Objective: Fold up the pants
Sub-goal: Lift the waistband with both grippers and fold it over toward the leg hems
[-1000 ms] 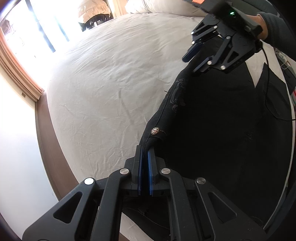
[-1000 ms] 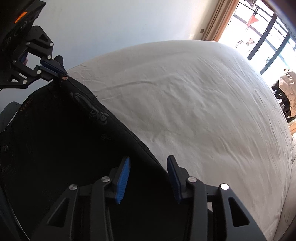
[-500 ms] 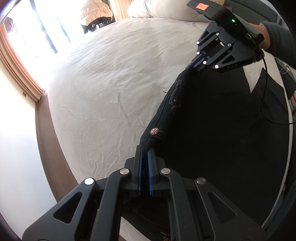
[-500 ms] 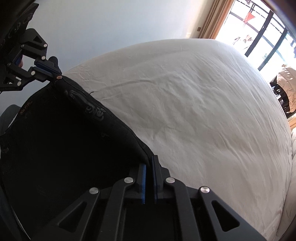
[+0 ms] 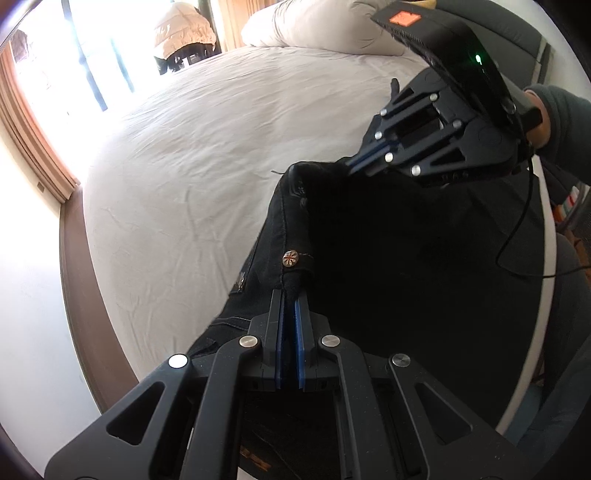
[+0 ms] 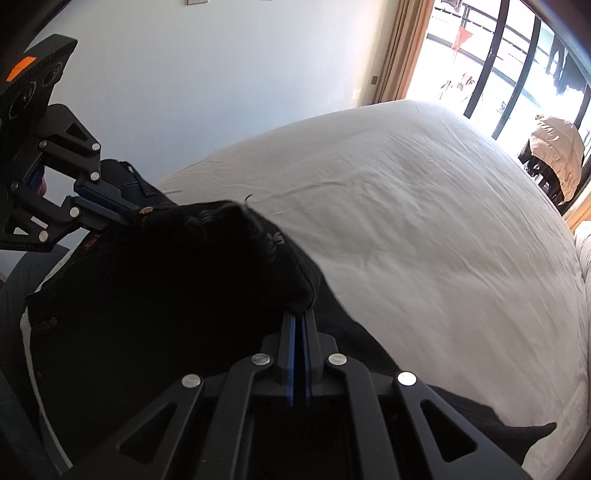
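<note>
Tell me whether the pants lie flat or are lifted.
Lifted at the waist: both shut grippers, left and right, pinch the black pants' waistband above the bed.

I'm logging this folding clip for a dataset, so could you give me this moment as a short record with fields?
surface: white bed sheet
garment: black pants, waistband lifted off the sheet
waistband detail: metal button close above the left gripper's fingertips
left gripper: shut on the waistband edge
right gripper: shut on the waistband at the other end
background: pillow at the head of the bed; bright window; puffy beige jacket by the window
</note>
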The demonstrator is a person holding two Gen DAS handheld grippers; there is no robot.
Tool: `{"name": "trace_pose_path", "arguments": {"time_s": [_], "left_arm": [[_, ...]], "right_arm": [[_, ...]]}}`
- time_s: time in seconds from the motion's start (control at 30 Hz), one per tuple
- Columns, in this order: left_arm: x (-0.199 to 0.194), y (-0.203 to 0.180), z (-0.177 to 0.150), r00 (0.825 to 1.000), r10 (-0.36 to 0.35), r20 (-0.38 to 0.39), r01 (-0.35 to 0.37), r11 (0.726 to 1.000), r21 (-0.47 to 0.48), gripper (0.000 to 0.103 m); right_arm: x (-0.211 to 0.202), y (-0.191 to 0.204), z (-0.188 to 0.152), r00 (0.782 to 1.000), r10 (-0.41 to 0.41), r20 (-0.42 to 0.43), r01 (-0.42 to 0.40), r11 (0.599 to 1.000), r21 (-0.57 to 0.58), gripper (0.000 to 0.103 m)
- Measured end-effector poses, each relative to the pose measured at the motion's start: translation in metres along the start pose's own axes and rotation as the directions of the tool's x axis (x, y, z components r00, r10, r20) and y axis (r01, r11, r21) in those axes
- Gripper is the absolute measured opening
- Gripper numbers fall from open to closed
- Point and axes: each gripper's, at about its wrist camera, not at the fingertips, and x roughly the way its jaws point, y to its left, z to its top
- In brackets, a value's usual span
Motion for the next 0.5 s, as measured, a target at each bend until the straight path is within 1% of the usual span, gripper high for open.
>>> {"name": "trace_pose_path", "arguments": {"time_s": [0.13, 0.27, 0.4, 0.5], "left_arm": [[-0.011, -0.018, -0.009, 1.000, -0.008, 0.001, 0.008, 1.000, 0.005, 0.004], [-0.020, -0.036, -0.021, 1.000, -0.026, -0.002, 0.026, 1.000, 0.017, 0.004], [-0.025, -0.066, -0.036, 0.999, -0.025, -0.024, 0.026, 0.998, 0.062, 0.004], [-0.026, -0.088, -0.047, 0.999, -0.029, -0.041, 0.033, 0.996, 0.088, 0.004]], "right_arm": [[-0.010, 0.016, -0.017, 1.000, 0.009, 0.004, -0.009, 1.000, 0.019, 0.004], [-0.025, 0.030, -0.034, 0.999, 0.017, 0.028, -0.019, 0.997, 0.069, 0.004], [-0.040, 0.047, -0.047, 0.998, 0.023, 0.054, -0.029, 0.995, 0.100, 0.004], [-0.048, 0.060, -0.052, 0.997, 0.031, 0.064, -0.037, 0.995, 0.091, 0.004]]}}
